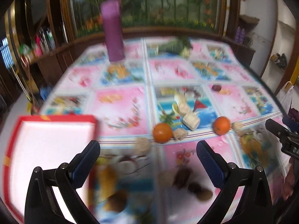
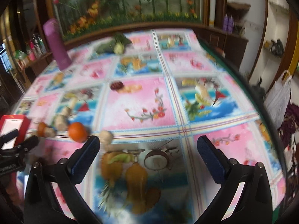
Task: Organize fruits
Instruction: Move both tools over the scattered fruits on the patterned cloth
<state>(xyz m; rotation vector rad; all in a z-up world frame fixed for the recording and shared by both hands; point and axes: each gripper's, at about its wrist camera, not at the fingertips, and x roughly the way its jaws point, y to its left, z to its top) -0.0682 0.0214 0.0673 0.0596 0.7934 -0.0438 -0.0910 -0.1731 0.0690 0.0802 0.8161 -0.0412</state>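
You are working in a lived-in home, most likely a dining or sitting room. At centre frame, the table wears a glossy pink-and-blue tablecloth printed with fruit and flowers (image 1: 119, 104). Along the top of the frame hangs a large wood-framed picture of bamboo and orange flowers (image 1: 149, 5). At upper left, dark wooden glass-fronted cabinets (image 1: 37, 43) hold assorted household clutter. At right of the right wrist view, a white plastic carrier bag (image 2: 280, 91) hangs.

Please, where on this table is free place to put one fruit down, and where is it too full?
Free: inside the red box, and the pink square beyond the right tongs. Crowded: the row of oranges and beige cubes.
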